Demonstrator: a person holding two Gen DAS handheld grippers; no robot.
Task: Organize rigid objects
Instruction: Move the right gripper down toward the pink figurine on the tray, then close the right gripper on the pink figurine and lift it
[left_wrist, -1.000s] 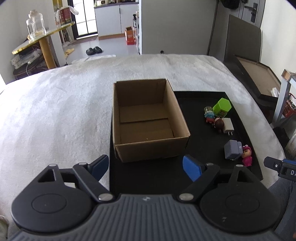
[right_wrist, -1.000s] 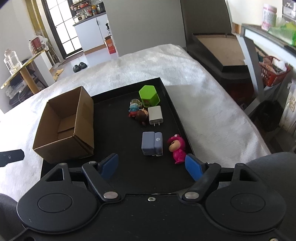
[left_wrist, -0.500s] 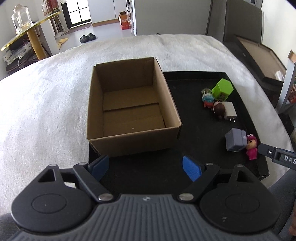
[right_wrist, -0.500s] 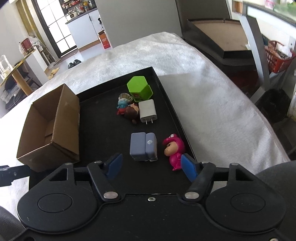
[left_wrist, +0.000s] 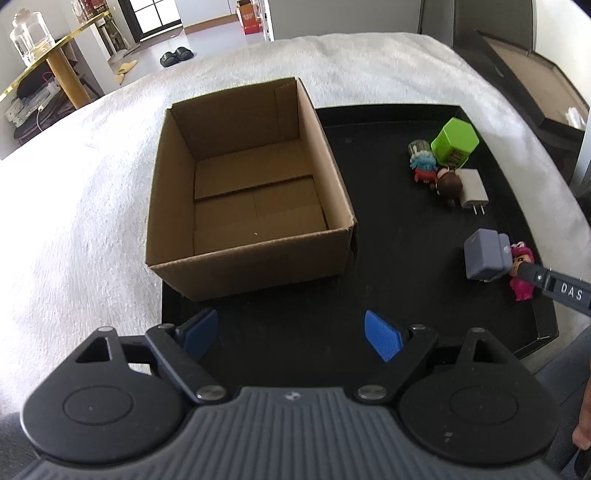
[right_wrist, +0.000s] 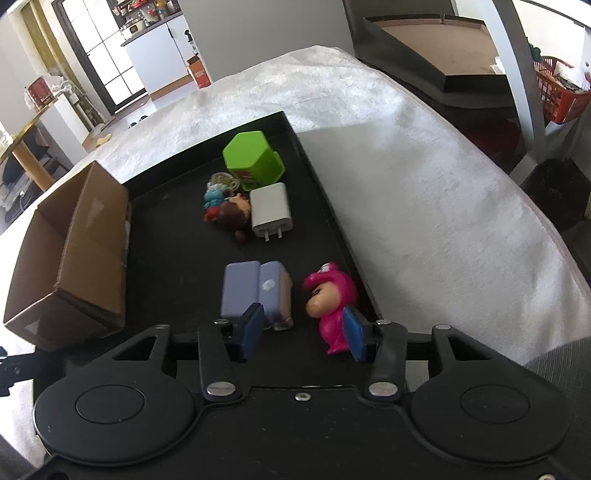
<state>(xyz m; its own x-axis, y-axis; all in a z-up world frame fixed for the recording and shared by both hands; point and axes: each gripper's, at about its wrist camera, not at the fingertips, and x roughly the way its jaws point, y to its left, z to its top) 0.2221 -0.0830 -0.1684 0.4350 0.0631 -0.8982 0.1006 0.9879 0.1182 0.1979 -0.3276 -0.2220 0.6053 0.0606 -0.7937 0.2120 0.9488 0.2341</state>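
Note:
On the black tray (right_wrist: 177, 229) lie a pink figurine (right_wrist: 332, 295), a grey-purple adapter (right_wrist: 251, 288), a white charger (right_wrist: 269, 208), a green hexagonal container (right_wrist: 251, 158) and two small figurines (right_wrist: 225, 206). My right gripper (right_wrist: 303, 332) is low over the tray with its jaws closing. The pink figurine stands between them; the right pad is beside it and a gap remains at the left pad. My left gripper (left_wrist: 291, 332) is open with nothing in it, over the tray just in front of the open cardboard box (left_wrist: 258, 269). The box has nothing inside.
The tray (left_wrist: 406, 258) and box rest on a white fluffy cover (left_wrist: 74, 221). In the left wrist view one finger of the right gripper (left_wrist: 561, 290) reaches in at the pink figurine (left_wrist: 521, 291). A dark framed board (right_wrist: 443, 55) stands beyond the right edge.
Both grippers have come down closer to the tray. The right gripper's jaws have narrowed around the pink figurine. The left gripper stays wide open and has shifted toward the box.

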